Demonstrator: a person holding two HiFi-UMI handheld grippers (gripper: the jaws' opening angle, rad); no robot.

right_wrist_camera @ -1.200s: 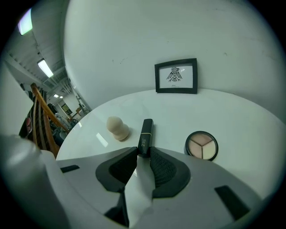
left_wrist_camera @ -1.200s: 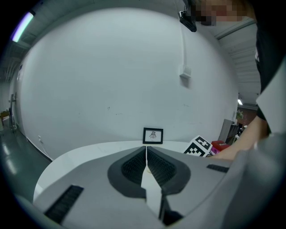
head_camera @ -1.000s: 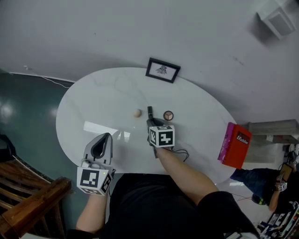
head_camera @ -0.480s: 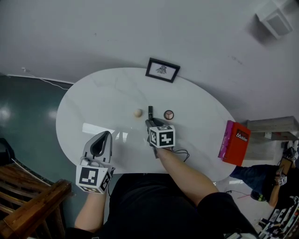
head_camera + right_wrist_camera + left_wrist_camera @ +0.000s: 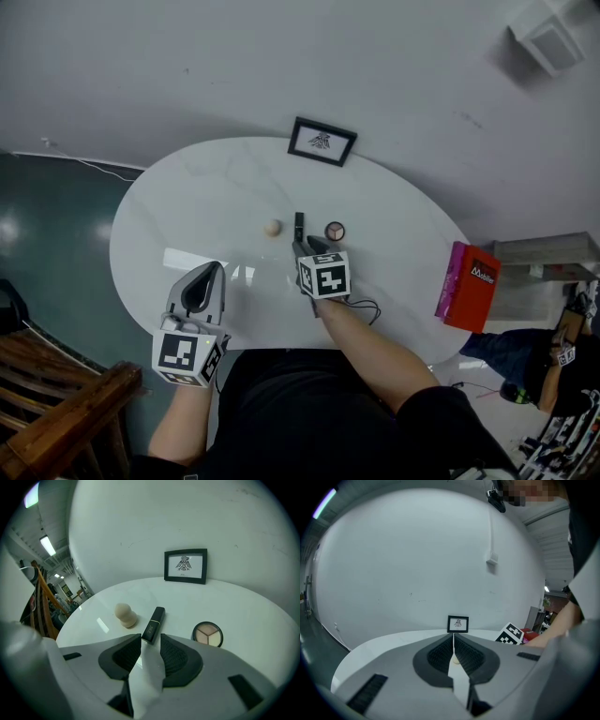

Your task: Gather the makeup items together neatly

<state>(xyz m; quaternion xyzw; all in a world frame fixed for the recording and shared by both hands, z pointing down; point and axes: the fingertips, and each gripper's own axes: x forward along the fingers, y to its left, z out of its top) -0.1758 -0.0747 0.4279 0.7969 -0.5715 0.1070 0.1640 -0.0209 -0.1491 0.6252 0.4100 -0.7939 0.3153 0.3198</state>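
Observation:
Three makeup items lie mid-table: a beige sponge [image 5: 273, 228] [image 5: 125, 615], a black lipstick tube [image 5: 299, 223] [image 5: 154, 623] and a round eyeshadow palette [image 5: 335, 231] [image 5: 207, 633]. My right gripper [image 5: 305, 246] [image 5: 150, 639] points down at the tube. Its jaws have just been opening and stand open, with the tube's near end between the tips and the pads off it. My left gripper [image 5: 207, 272] [image 5: 453, 641] hovers over the table's near left part, shut and holding nothing.
The white oval table [image 5: 187, 206] carries a small framed picture [image 5: 322, 142] [image 5: 185, 566] at its far edge. A red box [image 5: 467, 288] stands upright at the right rim. A thin dark cable [image 5: 364, 307] lies by my right forearm. A wooden bench [image 5: 66, 394] is at lower left.

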